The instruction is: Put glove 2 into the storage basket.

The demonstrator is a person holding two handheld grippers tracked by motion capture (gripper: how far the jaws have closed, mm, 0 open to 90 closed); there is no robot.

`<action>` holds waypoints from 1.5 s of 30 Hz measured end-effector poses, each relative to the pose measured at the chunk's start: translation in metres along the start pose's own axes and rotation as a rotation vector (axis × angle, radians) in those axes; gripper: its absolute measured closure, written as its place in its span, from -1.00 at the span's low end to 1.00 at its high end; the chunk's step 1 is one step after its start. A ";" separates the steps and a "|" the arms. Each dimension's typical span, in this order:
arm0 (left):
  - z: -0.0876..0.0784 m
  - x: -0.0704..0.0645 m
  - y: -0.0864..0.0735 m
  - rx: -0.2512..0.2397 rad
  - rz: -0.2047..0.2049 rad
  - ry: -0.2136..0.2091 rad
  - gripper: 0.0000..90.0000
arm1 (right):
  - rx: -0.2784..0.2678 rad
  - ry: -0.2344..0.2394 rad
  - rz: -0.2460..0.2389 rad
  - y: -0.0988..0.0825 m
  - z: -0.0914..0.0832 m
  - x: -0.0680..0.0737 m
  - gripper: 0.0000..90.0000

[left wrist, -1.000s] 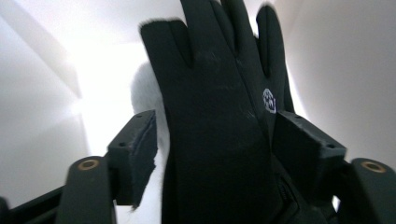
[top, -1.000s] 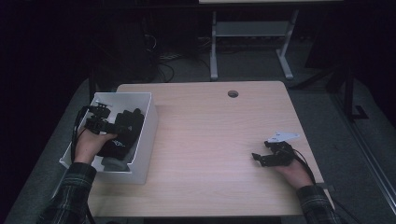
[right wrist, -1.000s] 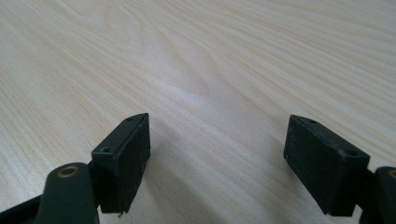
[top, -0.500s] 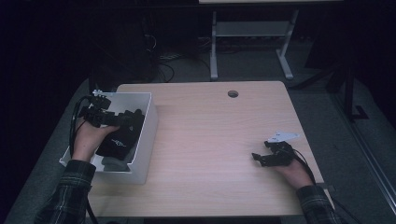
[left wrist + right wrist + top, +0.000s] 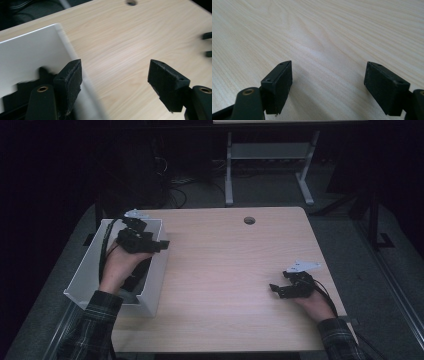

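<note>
At the left edge of the bench (image 5: 225,270) stands a white bin (image 5: 87,275), open at the top, with a dark object (image 5: 134,281) lying inside it; what the object is cannot be made out. The left hand-held gripper (image 5: 162,243) is held above the bin's near-right wall, its jaws pointing toward the middle of the bench. In the left gripper view its two black pads (image 5: 68,82) stand wide apart with nothing between them, so it is released; one pad sits over the bin's white wall (image 5: 30,50) and the other over bare wood. A black cable runs from this gripper back along the person's left hand (image 5: 117,265), whose plaid sleeve (image 5: 92,320) enters from below.

Farther along, a small round hole (image 5: 249,220) is set in the benchtop near its far edge.

On the right side the right hand-held gripper (image 5: 274,289) rests low on the wood, well apart from the bin, jaws pointing left. In the right gripper view its pads (image 5: 278,82) are spread wide over bare wood grain, released and grasping nothing.
</note>
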State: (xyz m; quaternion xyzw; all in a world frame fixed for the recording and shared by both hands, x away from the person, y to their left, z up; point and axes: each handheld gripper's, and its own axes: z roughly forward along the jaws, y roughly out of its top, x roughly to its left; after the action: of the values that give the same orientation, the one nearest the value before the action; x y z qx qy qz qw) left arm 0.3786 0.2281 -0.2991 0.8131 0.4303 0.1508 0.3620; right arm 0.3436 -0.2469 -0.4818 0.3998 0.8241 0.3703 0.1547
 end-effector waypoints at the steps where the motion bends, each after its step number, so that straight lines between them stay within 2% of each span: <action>1: 0.003 -0.006 0.001 -0.008 0.006 -0.013 -0.40 | 0.000 0.000 0.001 0.000 0.000 0.000 -0.50; 6: 0.015 -0.034 0.006 -0.028 0.043 -0.082 -0.40 | 0.000 0.000 0.001 0.000 0.000 0.000 -0.50; 11: 0.026 -0.058 0.006 -0.032 0.081 -0.128 -0.42 | 0.003 0.002 -0.004 0.000 0.000 0.000 -0.52; 19: 0.057 -0.084 -0.014 -0.032 0.141 -0.165 -0.47 | 0.005 0.003 -0.005 0.000 0.000 0.000 -0.55; 25: 0.085 -0.094 -0.038 0.002 0.180 -0.176 -0.57 | 0.005 0.002 -0.004 0.000 0.001 0.000 -0.57; 31: 0.110 -0.097 -0.063 0.053 0.213 -0.174 -0.64 | 0.006 0.002 -0.004 0.000 0.001 0.000 -0.57; 33: 0.116 -0.098 -0.069 0.065 0.218 -0.169 -0.67 | 0.006 0.002 -0.004 0.000 0.001 0.001 -0.57; 36: 0.125 -0.098 -0.078 0.078 0.222 -0.188 -0.67 | 0.006 0.002 -0.004 0.000 0.001 0.001 -0.57; 38: 0.130 -0.099 -0.083 0.095 0.230 -0.186 -0.67 | 0.006 0.002 -0.004 0.000 0.001 0.001 -0.57; 45: 0.141 -0.101 -0.094 0.095 0.255 -0.171 -0.68 | 0.007 0.002 -0.004 0.000 0.001 0.001 -0.58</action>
State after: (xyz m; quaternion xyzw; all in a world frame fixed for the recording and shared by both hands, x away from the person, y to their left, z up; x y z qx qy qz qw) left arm 0.3424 0.1165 -0.4574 0.8872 0.2977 0.1055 0.3365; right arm 0.3438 -0.2459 -0.4820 0.3982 0.8263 0.3676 0.1532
